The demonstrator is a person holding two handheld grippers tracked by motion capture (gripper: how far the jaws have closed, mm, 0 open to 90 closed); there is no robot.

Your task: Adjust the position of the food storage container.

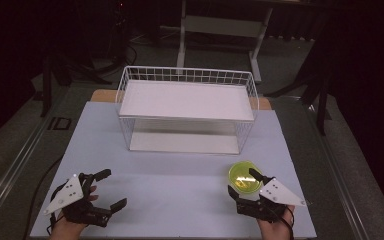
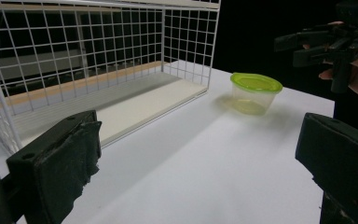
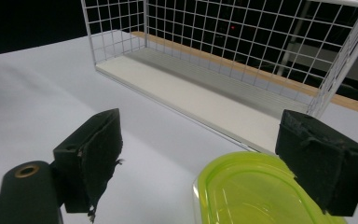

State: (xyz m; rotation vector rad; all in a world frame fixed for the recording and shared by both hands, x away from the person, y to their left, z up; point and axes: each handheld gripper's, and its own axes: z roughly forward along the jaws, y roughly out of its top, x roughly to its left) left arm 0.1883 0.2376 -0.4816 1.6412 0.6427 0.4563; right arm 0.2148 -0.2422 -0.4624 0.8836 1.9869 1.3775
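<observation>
Nearest the person, at the front edge of the white table (image 1: 180, 190), both hands hold their tools low over the surface. The left gripper (image 1: 107, 189) sits at the front left corner with its jaws spread wide and nothing between them; in the left gripper view the same two black padded jaws rise at either side of bare tabletop, well apart from everything else. The right gripper (image 1: 241, 184) is at the front right, its jaws likewise spread, and it hangs right at the near side of the green-lidded container (image 1: 244, 177); in the right gripper view the yellow-green lid (image 3: 256, 193) lies low between the jaws, closer to the right-hand pad, but whether that pad touches the rim cannot be told, and the jaws are not pinching it. The container is a small round clear tub standing upright on the table, lid on, a short way in front of the right end of the wire shelf (image 1: 187, 109). From the left gripper view the tub (image 2: 255, 92) stands beside the shelf's corner with the right gripper hovering beyond it. Farther back, the white wire shelf stands across the middle of the table, with a flat white upper deck, a white lower board and mesh walls around it. Behind it lie a grey floor and a dark room with the legs of a white stand (image 1: 220, 30)
</observation>
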